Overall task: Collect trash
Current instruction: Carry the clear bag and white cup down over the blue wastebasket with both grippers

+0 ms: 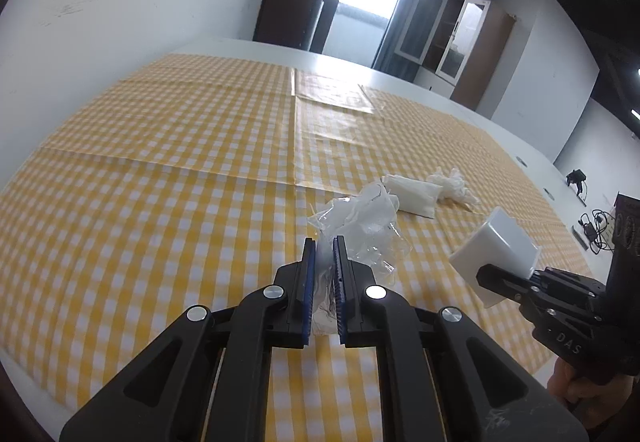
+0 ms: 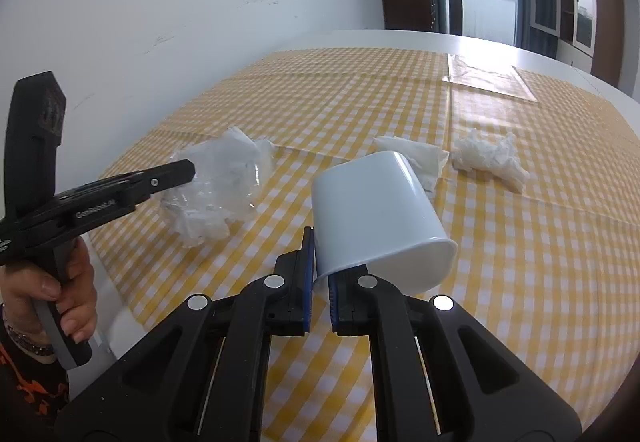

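On the yellow checked tablecloth (image 1: 160,162), both tools are already loaded, so the action now turns on bringing them together. The left gripper (image 1: 323,242) is clamped on a crumpled clear plastic wrapper (image 1: 360,218), most of the wad billowing out beyond its blue pads. The right gripper (image 2: 319,238) pinches the rim wall of a white plastic cup (image 2: 376,210), which is tipped well over, its base pointing away toward the far end of the table and its mouth turned down toward the camera and to the right. Seen from the right wrist, the wrapper sits to the left of the cup and slightly beyond it, near but not touching. That is the hinge: the cup's opening faces away from the wrapper, so it likely has to be righted or swung round before anything can drop inside. Beyond the cup lie two more pieces, a folded white napkin (image 2: 416,154) just behind it and a crumpled white tissue (image 2: 490,154) farther right. A flat clear bag (image 2: 486,80) rests well behind the cup.
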The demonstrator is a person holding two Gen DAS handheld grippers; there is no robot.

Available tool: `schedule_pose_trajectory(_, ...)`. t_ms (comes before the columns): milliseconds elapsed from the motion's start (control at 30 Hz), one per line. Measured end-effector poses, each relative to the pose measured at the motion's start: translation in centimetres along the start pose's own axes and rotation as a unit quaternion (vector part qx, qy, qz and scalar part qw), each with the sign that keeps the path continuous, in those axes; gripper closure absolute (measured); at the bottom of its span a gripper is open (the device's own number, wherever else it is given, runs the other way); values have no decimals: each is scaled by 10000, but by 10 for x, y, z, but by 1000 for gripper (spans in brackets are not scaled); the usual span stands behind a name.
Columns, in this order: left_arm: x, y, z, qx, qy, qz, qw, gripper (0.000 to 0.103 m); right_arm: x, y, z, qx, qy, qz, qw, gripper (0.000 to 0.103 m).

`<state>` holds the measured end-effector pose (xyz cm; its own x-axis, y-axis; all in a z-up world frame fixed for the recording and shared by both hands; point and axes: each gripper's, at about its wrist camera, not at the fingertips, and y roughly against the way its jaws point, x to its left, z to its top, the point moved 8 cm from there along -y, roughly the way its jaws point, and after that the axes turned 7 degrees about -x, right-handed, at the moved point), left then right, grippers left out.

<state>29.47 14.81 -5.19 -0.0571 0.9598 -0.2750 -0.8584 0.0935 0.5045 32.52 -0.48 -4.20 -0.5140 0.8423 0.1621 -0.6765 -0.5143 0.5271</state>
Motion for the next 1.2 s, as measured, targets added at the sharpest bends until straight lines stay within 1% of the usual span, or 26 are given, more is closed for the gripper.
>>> schedule_pose_trajectory(233, -18, 47, -15, -264, -26, -152, 9995, 95, 9, 30, -20, -119, 83, -63, 9999, 97)
schedule_pose_trajectory(367, -31, 66, -27, -348, -129, -225, 9991, 95, 11, 44, -29, -220, 73, -107, 9997, 97)
schedule_pose_trajectory(567, -44, 92, -45, -484, -145, -357, 9981, 95, 16, 70, -48, -375, 77, -166, 9991, 97)
schedule_pose_trajectory(767, -58, 116, -64, -592, -213, -401, 9972, 95, 27, 94, -72, -562, 262, -308, 9976, 97)
schedule_pose_trajectory(967, -69, 140, -85, -591, -217, -506, 9967, 95, 30, 121, -98, -674, 164, -344, 9970, 97)
schedule_pose_trajectory(1100, -78, 149, -102, -520, -244, -562, 9968, 95, 31, 135, -113, -719, 93, -295, 9969, 97)
schedule_pose_trajectory(1200, -88, 155, -112, -487, -339, -643, 9962, 95, 35, 147, -126, -721, 49, -176, 9972, 97)
